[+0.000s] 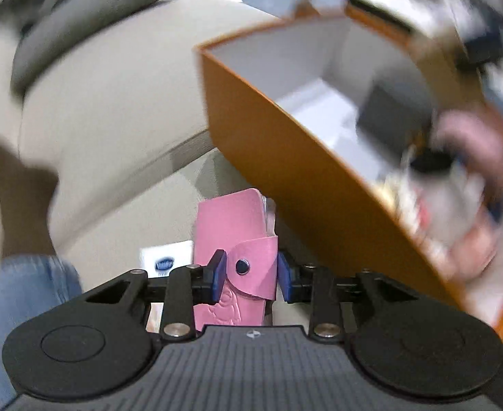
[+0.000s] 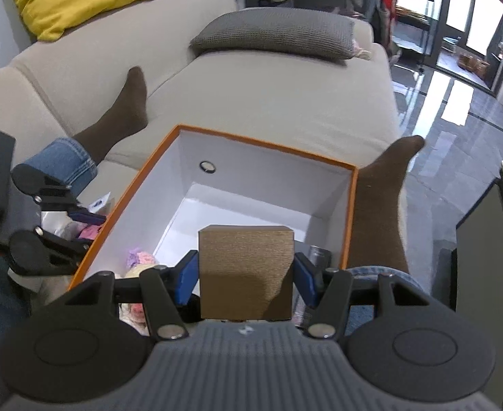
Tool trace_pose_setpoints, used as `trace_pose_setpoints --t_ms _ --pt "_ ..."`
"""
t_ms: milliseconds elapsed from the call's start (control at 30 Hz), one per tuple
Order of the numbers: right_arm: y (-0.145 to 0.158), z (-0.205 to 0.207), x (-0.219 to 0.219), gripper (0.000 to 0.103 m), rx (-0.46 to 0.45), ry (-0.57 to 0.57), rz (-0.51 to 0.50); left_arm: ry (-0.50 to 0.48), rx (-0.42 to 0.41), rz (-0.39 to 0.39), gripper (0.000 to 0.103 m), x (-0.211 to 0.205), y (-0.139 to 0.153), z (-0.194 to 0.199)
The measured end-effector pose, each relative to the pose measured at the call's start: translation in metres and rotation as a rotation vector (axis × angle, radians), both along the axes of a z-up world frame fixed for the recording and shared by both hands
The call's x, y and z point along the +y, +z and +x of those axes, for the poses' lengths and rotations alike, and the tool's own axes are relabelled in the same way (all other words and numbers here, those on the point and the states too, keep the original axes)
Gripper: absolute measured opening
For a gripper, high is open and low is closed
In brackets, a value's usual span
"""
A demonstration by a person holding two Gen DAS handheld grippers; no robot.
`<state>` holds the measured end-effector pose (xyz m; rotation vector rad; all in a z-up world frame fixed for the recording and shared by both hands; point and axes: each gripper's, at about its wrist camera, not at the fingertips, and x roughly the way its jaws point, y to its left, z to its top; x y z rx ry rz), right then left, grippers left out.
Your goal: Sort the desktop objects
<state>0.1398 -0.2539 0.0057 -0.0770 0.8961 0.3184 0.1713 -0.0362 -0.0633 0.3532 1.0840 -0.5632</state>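
Left gripper (image 1: 251, 275) is clamped on the pink case (image 1: 232, 236), lower centre, beside the orange box (image 1: 285, 171), so lift it clear over the rim, while right gripper (image 2: 244, 274) grips the brown block (image 2: 244, 267) above it.

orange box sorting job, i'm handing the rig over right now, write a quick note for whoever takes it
Left hand-held gripper: shut on the pink snap case, held outside the orange box, at its left side.
Right hand-held gripper: shut on the brown block, held over the box's near end.
Done: a few small things already lie in the box, including pastel crochet pieces.
Left: put the block and the pink case in; some items remain on the sofa left of the box.
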Motion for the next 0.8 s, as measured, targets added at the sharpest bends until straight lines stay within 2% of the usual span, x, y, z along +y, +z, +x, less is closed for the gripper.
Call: trace_pose_setpoints --t_ms 67,200,400,467,567,633,800 --pt "0.003 -0.002 -0.006 0.060 -0.003 -0.020 0.018 0.081 0.040 -0.112 0.036 0.016 0.016 0.007" --pt "0.009 -0.005 -0.016 0.060 -0.011 -0.051 0.043 0.158 0.061 -0.288 0.036 0.032 0.050 0.014" --pt "0.024 -0.006 -0.028 0.060 -0.044 -0.084 0.067 0.169 0.039 -0.468 0.036 0.028 0.106 0.020" --pt "0.029 -0.004 -0.033 0.060 -0.050 -0.096 0.074 0.165 0.067 -0.543 0.036 0.016 0.116 0.024" --pt "0.033 0.001 -0.038 0.060 -0.054 -0.116 0.071 0.164 0.144 -0.622 0.036 -0.009 0.111 0.038" --pt "0.033 0.004 -0.041 0.060 -0.053 -0.130 0.072 0.184 0.184 -0.637 0.036 -0.028 0.100 0.048" --pt "0.026 0.012 -0.050 0.060 -0.047 -0.154 0.100 0.296 0.304 -0.658 0.036 -0.070 0.041 0.074"
